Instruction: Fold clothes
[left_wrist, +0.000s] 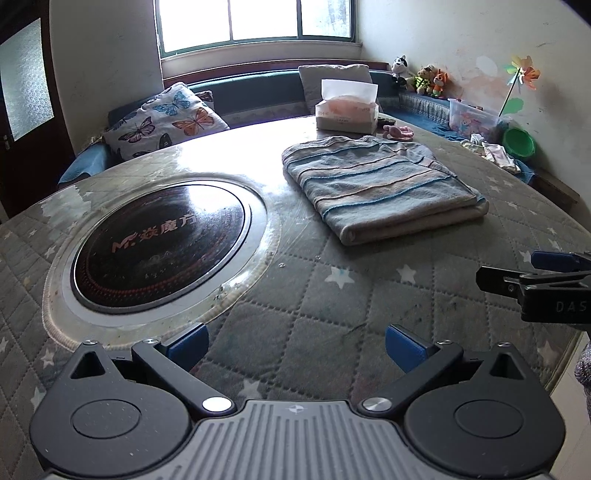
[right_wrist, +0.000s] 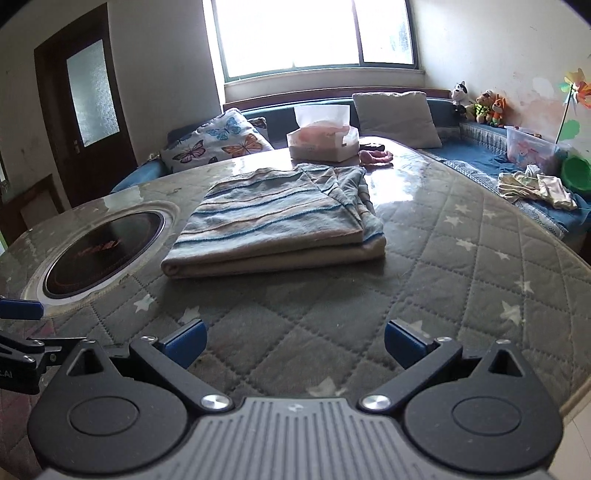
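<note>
Jaws of left gripper (left_wrist: 295, 345) and right gripper (right_wrist: 293, 341) spread, empty, folded striped garment (right_wrist: 275, 221) long axis leftward-rightward, fold nearest.

Blown-out window (left_wrist: 255, 18), tabletop glare, fisheye edges

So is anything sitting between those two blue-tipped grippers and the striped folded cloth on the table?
Nothing visible. Only bare quilted star-patterned table cover lies between the open left gripper, the open right gripper and the folded blue-and-beige striped cloth. The round black cooktop sits off to its left.

1 folded garment (right_wrist: 273, 221), 2 cushions (right_wrist: 218, 142), 3 plush toys (right_wrist: 480, 105).
</note>
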